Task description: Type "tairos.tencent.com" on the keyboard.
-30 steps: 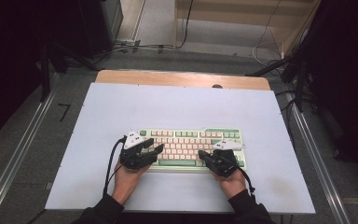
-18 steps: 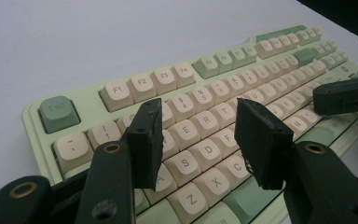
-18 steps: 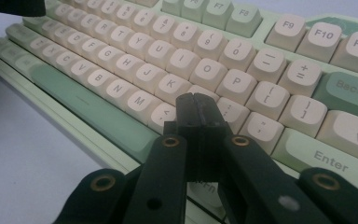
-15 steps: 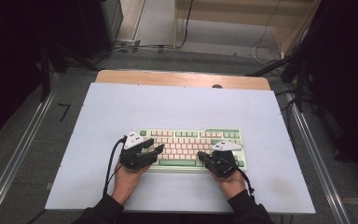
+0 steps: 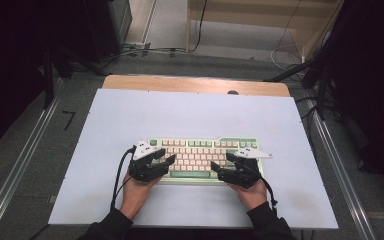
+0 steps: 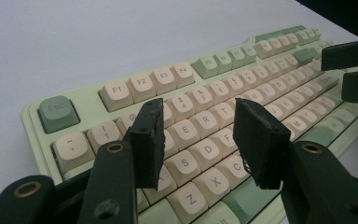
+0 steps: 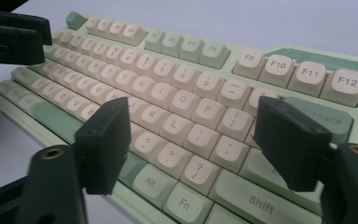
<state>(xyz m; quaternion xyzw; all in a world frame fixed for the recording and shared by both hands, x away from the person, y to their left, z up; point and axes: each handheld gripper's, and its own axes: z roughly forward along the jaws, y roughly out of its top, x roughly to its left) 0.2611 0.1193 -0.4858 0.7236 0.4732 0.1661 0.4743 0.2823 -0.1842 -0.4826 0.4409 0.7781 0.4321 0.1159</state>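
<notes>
High view, keyboard: the pale green keyboard [image 5: 202, 157] with cream keys lies flat on the white table [image 5: 190, 112], toward the table's 6 o'clock edge and near the person.
High view, left gripper: the left gripper [image 5: 161, 161] sits over the keyboard's 9 o'clock end, held by the left hand [image 5: 136, 192]; its jaws point toward 3 o'clock.
High view, right gripper: the right gripper [image 5: 221, 167] sits over the keyboard's 3 o'clock end, in the right hand [image 5: 252, 192]; its jaws point toward 9 o'clock.
High view, contact: from this height it is hard to say whether either gripper touches the keys.
Left gripper view, jaws: the two black jaws stand moderately apart with nothing between them, having just closed in slightly.
Left gripper view, keyboard: the keyboard [image 6: 200, 126] lies under and beyond the jaws; the gap between them frames the letter keys around E, R, D and F, with the Esc key [image 6: 58, 113] at 9 o'clock.
Left gripper view, other gripper: the right gripper [image 6: 354, 70] shows at 2 o'clock, over the far end of the keyboard.
Right gripper view, jaws: the jaws stand wide with nothing gripped, having just been opening.
Right gripper view, keyboard: the keyboard [image 7: 191, 107] fills the space between and beyond the jaws; keys K, L, P and the punctuation keys sit in the gap, the Shift key [image 7: 261, 200] at 5 o'clock.
Right gripper view, other gripper: the left gripper [image 7: 9, 37] shows at 10 o'clock.
</notes>
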